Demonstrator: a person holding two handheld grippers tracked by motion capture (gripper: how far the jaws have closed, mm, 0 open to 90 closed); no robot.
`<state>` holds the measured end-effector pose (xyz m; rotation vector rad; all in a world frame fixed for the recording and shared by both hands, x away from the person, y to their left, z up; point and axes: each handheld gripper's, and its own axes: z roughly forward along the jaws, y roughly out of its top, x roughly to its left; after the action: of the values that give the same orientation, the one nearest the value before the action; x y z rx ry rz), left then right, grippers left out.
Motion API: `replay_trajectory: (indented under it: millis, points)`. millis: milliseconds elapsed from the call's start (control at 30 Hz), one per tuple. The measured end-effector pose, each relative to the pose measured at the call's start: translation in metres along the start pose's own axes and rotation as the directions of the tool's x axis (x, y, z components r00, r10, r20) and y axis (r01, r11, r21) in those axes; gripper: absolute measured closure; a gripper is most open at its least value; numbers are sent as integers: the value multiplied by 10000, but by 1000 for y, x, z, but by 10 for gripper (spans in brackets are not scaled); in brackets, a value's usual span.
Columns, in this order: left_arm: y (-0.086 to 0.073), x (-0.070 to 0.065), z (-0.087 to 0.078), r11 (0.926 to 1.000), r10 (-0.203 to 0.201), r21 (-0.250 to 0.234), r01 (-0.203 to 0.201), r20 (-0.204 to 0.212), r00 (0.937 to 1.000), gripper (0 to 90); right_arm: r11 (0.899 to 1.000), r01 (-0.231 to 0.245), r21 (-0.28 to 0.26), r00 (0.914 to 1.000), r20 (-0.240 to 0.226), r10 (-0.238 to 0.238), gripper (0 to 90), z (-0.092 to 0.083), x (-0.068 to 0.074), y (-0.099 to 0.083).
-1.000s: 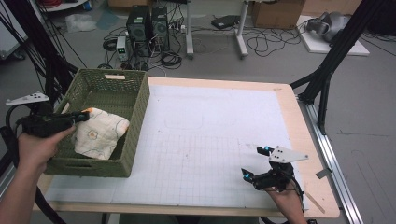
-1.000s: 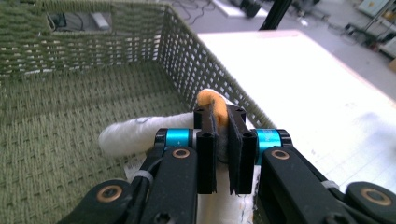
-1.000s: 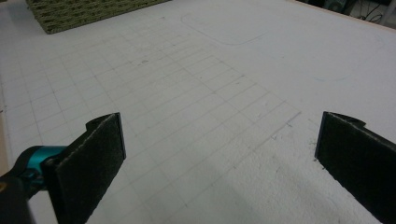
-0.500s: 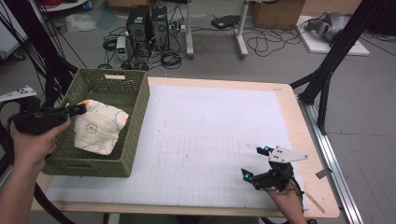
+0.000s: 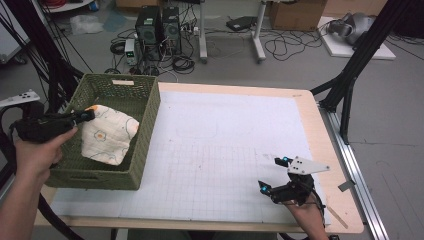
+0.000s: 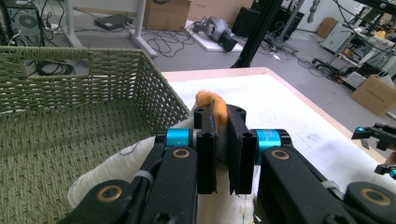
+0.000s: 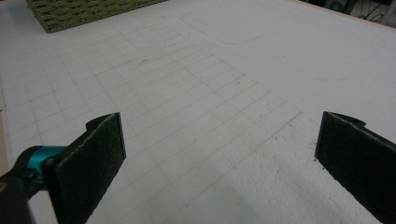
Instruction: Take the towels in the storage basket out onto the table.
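Right gripper (image 5: 272,175), nearest, is rested low at the near right corner of the white gridded table mat (image 5: 225,150); its jaws are spread wide, nothing between them.

Left gripper (image 5: 90,115) is held over the near left rim of the green woven rectangular basket (image 5: 145,130). Its jaws are clenched on an orange-edged corner of the cream patterned cloth bundle (image 5: 107,135); the pinched fold is seen poking above the pads (image 6: 209,140) in the left gripper view.

Cloth is located inside the basket, draped toward its right wall. Long axis is judged to run from the gripped corner at upper left down toward the near right; exact lie of the folds cannot be told.

Risk: only a thin corner is pinched, so slippage is likely if lifted quickly. The hanging bulk could be snagged on the basket wall, dragging or tipping the basket.
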<state>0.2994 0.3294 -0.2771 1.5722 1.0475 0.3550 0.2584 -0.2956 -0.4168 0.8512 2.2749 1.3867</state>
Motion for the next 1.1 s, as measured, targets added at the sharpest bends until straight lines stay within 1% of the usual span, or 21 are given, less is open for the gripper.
replay_trajectory:
  millis: [167,300,500,600,900,1100]
  points:
    - [2,-3,-1,10000,55,-52,-54,92,9999,832,10000,6,15,10000,6,-6,9,0,0,0]
    - [6,-8,-1,9997,195,-138,-193,151,9997,832,10000,42,6,10000,32,-42,9,1,0,0]
    - [12,-17,-1,9992,304,-269,-293,400,9987,832,10000,1,-2,10000,13,-1,9,0,0,0]
    - [16,-22,1,9986,427,-333,-410,531,9977,832,10000,35,7,10000,25,-35,9,1,0,0]
    - [30,-42,5,9960,745,-576,-688,1018,9920,832,10000,2,39,10000,-9,-2,9,1,0,0]
    - [35,-58,12,9936,1043,-582,-973,1322,9857,832,10000,24,14,10000,-1,-24,9,1,0,0]
